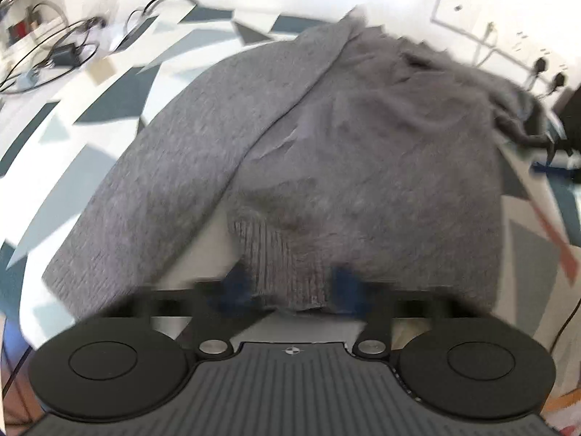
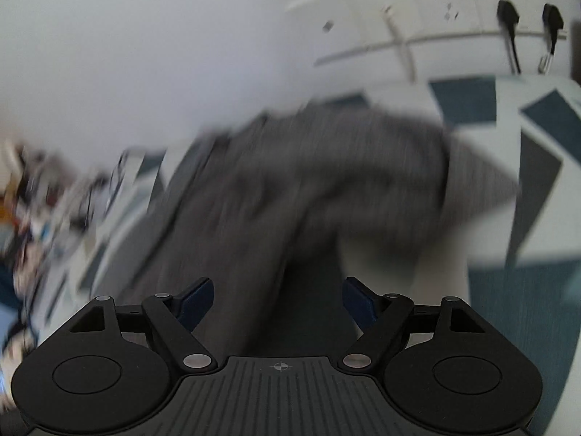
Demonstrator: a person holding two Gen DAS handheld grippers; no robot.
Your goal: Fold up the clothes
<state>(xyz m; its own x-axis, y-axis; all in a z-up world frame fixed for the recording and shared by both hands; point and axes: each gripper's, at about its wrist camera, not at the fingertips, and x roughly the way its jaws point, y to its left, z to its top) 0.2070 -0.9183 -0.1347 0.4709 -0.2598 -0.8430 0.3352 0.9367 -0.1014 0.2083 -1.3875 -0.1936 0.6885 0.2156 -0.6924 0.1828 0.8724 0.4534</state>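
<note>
A grey knitted sweater (image 1: 326, 127) lies spread on a table under a white, teal and grey patterned cloth (image 1: 109, 109). One sleeve (image 1: 174, 160) stretches toward the near left. My left gripper (image 1: 290, 287) is at the sweater's near edge, and its blue pads (image 1: 236, 283) are closed against the ribbed hem (image 1: 283, 254) bunched between them. In the right wrist view the sweater (image 2: 290, 189) is a blurred grey heap ahead. My right gripper (image 2: 277, 298) hovers over it, open, with nothing between its blue pads (image 2: 198, 298).
Black cables and a power adapter (image 1: 65, 54) lie at the table's far left. Wall sockets with black plugs (image 2: 508, 18) sit on the white wall behind. Blurred clutter (image 2: 36, 200) fills the left of the right wrist view.
</note>
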